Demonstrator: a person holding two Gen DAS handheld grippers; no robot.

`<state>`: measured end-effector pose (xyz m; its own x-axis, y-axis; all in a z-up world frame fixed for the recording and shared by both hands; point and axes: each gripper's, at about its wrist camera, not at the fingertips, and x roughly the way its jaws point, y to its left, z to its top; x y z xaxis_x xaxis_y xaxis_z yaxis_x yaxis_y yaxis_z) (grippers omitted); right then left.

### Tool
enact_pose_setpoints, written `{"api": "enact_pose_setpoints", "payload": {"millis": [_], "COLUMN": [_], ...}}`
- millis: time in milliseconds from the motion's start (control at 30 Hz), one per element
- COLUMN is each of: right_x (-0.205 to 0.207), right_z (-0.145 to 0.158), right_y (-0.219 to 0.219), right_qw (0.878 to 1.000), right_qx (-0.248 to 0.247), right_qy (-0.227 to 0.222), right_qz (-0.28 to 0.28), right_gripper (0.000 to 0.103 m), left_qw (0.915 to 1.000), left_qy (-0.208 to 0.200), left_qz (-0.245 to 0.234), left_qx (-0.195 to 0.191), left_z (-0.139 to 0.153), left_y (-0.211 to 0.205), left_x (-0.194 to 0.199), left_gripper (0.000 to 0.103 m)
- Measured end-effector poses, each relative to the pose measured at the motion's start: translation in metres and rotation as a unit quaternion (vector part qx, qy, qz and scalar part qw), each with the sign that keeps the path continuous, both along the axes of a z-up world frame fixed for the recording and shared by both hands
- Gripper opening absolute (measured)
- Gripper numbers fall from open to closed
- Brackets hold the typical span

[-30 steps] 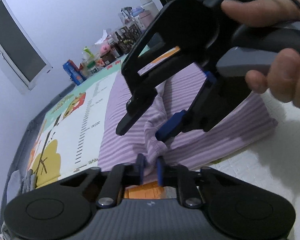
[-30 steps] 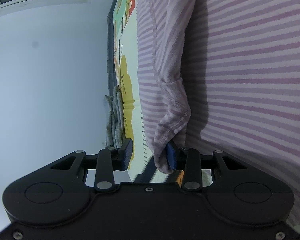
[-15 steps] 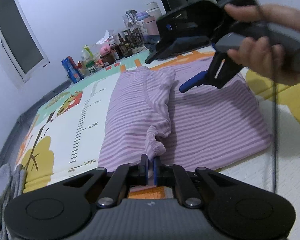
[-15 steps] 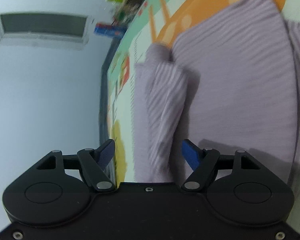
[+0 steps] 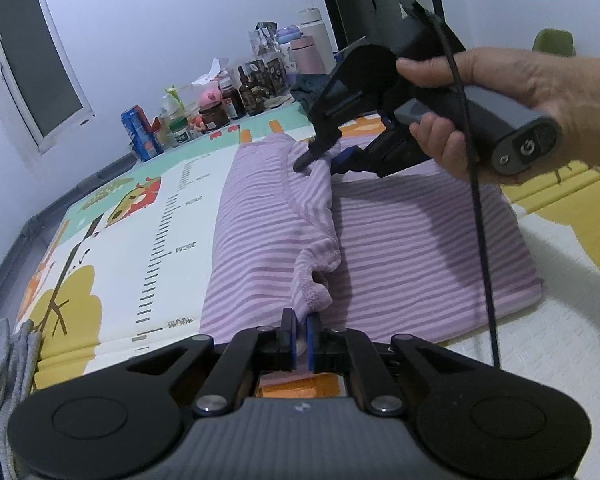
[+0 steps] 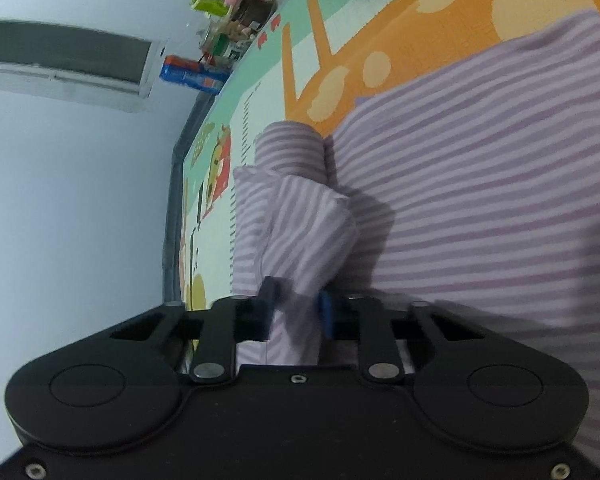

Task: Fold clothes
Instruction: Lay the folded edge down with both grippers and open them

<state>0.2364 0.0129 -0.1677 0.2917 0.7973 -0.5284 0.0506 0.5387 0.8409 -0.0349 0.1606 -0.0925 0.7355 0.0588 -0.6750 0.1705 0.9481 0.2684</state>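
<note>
A purple striped top lies flat on the play mat, with one sleeve folded in along its left side. My left gripper is shut on the sleeve's cuff at the near edge. At the far end, my right gripper, held by a hand, has its jaws closing on the bunched fold at the top of the sleeve. In the right wrist view, the sleeve fabric fills the gap of the right gripper, and both blue pads press on it. The top's body spreads to the right.
The colourful play mat extends left of the top. Bottles, jars and boxes crowd its far edge by the wall. A grey cloth is heaped at the near left. A black cable hangs across the top's right half.
My right gripper left the cuff area, opened wide, travelled to the sleeve's far end and closed on the fold there. My left gripper kept its hold on the cuff.
</note>
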Motion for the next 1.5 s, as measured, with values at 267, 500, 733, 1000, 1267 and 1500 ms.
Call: {"api": "enact_pose_setpoints", "payload": {"millis": [267, 500, 733, 1000, 1267, 1500], "right_x": [-0.009, -0.018, -0.042, -0.058, -0.063, -0.064], "right_z": [0.013, 0.056, 0.091, 0.047, 0.006, -0.009], "right_y": [-0.014, -0.041, -0.105, -0.172, -0.184, -0.187], "right_qw": [0.999, 0.996, 0.99, 0.989, 0.988, 0.987], "right_qx": [0.023, 0.034, 0.015, -0.021, -0.047, -0.047], "right_qy": [-0.022, -0.072, -0.111, -0.058, -0.018, -0.003], "right_qz": [-0.035, -0.047, -0.084, -0.133, -0.144, -0.154], "right_gripper": [0.006, 0.006, 0.005, 0.005, 0.005, 0.012], "left_qw": [0.9994, 0.9964, 0.9891, 0.9849, 0.9825, 0.9827], "left_qy": [-0.018, -0.041, -0.038, 0.026, 0.08, 0.084], "left_qz": [-0.018, -0.059, -0.128, -0.165, -0.164, -0.162], "left_qx": [-0.024, -0.044, -0.061, -0.045, -0.037, -0.034], "left_z": [0.021, 0.048, 0.056, 0.017, -0.012, -0.01], "left_y": [-0.001, -0.025, -0.07, -0.105, -0.104, -0.098], "left_x": [-0.004, -0.012, -0.02, -0.017, -0.014, -0.019], "left_gripper": [0.005, 0.005, 0.006, 0.006, 0.006, 0.009]}}
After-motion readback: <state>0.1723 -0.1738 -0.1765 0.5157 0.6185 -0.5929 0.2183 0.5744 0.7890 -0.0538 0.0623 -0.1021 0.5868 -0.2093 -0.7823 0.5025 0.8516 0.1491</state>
